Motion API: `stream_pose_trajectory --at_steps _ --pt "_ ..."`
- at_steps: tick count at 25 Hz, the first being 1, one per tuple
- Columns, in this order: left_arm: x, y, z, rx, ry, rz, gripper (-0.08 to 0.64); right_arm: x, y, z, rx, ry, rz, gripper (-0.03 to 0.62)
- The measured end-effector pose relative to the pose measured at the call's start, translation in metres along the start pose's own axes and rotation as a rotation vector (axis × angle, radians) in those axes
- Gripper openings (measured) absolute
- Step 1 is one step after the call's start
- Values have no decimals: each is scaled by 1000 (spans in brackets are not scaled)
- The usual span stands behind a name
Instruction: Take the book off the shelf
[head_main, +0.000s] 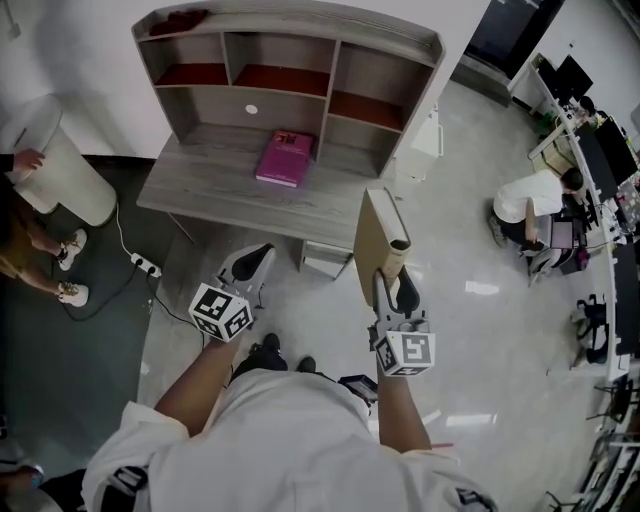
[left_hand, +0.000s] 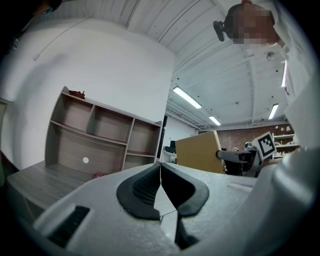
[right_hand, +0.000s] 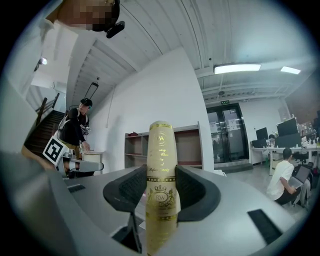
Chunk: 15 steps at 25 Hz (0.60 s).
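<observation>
Between the pads of my right claw (head_main: 390, 292) sits the book (head_main: 379, 236), a cream volume with gold print down its spine, and I'm reading a firm grip: both jaws press on that spine from either side. The book stands up out of the claw, leaning a touch, out over the floor (head_main: 480, 330) and well clear of the shelf (head_main: 288, 62). Ahead of this claw and off to its left, the shelf rises from the back of the grey surface (head_main: 205, 190). A pink book (head_main: 286, 157) lies flat on that surface, just below the shelf's middle compartment, well apart from both claws. Over to the left of the right claw, my left claw (head_main: 251, 266) hangs over the floor, short of the surface's front edge. Its jaws are pressed together, tip against tip. From the left claw's side, the held book shows beyond its tips, off to the right.
</observation>
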<state>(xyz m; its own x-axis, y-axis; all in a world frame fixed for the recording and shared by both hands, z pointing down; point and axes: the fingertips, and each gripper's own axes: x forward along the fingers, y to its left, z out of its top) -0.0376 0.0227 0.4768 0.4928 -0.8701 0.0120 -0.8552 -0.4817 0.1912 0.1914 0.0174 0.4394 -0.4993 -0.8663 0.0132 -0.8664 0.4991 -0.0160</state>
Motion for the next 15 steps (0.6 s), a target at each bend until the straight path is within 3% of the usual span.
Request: stream_pose_trajectory --at_steps 15 --pt "-10 -4 14 13 -24 -42 18 -19 16 7 3 -23 -29 184"
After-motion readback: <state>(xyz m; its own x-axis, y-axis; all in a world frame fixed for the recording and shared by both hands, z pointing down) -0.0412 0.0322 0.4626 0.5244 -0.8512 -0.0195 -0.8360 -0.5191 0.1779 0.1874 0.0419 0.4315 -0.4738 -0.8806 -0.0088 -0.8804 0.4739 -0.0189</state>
